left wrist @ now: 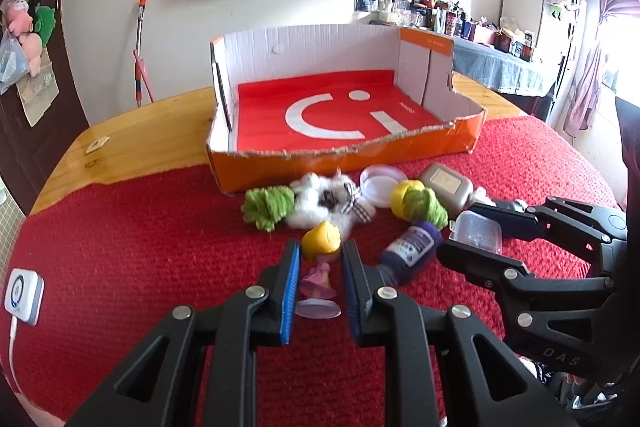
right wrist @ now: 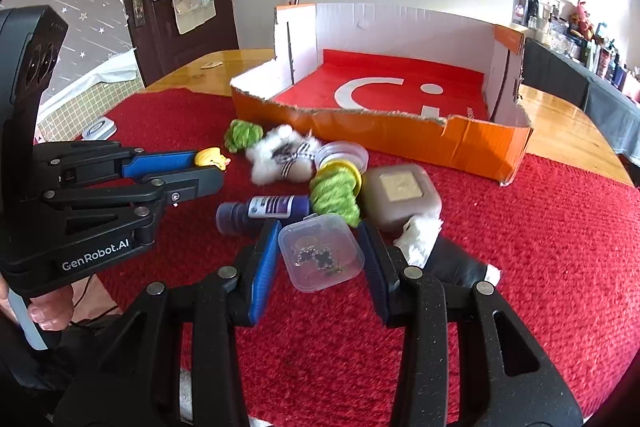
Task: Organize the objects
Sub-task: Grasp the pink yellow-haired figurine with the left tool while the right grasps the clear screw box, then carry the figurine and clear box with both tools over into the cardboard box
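My left gripper point(left wrist: 320, 255) is shut on a small doll point(left wrist: 320, 251) with yellow hair and a pink dress, held just above the red cloth; it also shows in the right wrist view point(right wrist: 212, 158). My right gripper point(right wrist: 320, 239) is shut on a small clear plastic box point(right wrist: 320, 251) holding dark beads; it also shows in the left wrist view point(left wrist: 478, 231). An orange cardboard box point(left wrist: 340, 165) with a red liner stands behind the pile. A purple bottle point(right wrist: 264, 211), green yarn point(right wrist: 334, 195), a white plush point(right wrist: 280, 155) and a grey case point(right wrist: 400, 195) lie on the cloth.
A second green yarn ball point(left wrist: 266, 207) and a clear round lid point(left wrist: 380, 183) lie by the box front. A white device point(left wrist: 24, 295) with a cable sits at the cloth's left edge. A black-and-white plush point(right wrist: 448, 259) lies right of my right gripper. The wooden table point(left wrist: 132, 131) extends behind.
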